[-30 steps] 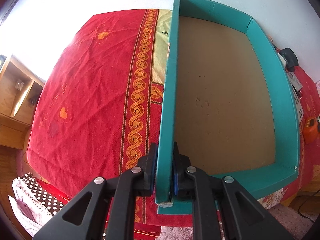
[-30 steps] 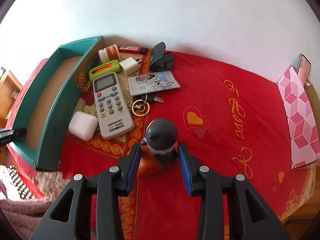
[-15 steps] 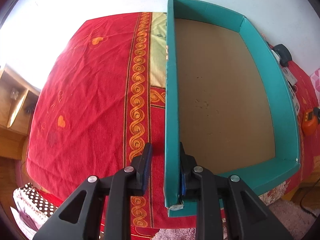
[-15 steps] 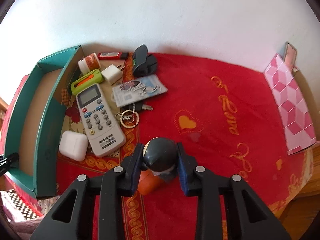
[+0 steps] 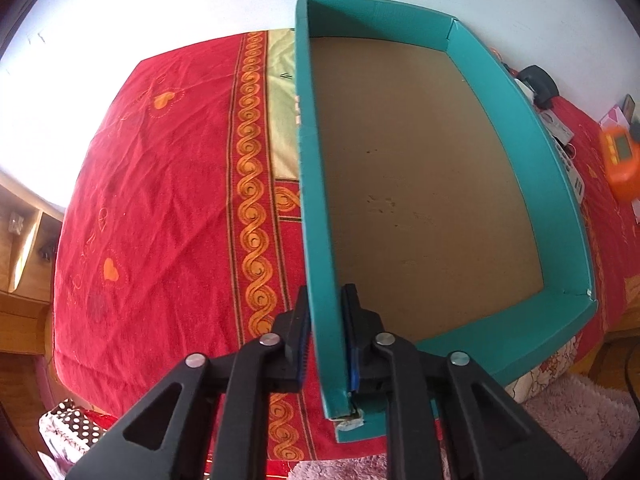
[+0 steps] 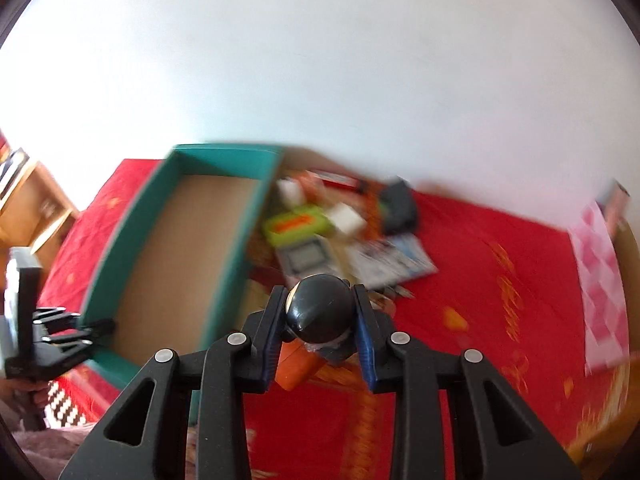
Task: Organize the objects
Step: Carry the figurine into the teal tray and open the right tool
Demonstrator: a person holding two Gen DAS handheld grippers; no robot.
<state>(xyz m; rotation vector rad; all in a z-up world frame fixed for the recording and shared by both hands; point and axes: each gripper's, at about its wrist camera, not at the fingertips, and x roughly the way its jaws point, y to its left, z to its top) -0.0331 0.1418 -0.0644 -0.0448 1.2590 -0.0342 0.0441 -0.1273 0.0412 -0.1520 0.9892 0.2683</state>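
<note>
A: Left gripper (image 5: 326,332)?
B: Pinching the near end of the left wall of the teal box (image 5: 532,152). One pad outside, one inside, both pressed on the cardboard. The box has a bare brown floor with nothing in it and sits on the red cloth (image 5: 168,200).

A: Right gripper (image 6: 320,320)?
B: Fingers clamped on the black rounded top of an orange gadget (image 6: 298,364), held above the cloth, just right of the box's near right wall. The left wrist view shows the same gadget (image 5: 622,164) at far right, with a small greenish screen.

A: Any readable writing?
B: None. The right view is motion-blurred. Gold script on the cloth near the heart (image 6: 456,318) is too smeared to read. In the left view, the embroidered letters beside the orange heart (image 5: 111,270) are illegible too.

A: Other items?
B: A pile right of the box, toward the far wall: green case (image 6: 298,222), white cube (image 6: 346,218), grey remote (image 6: 308,258) with a screen, printed card (image 6: 394,260), black object (image 6: 400,204). Pink patterned piece (image 6: 600,280) at the far right edge.
</note>
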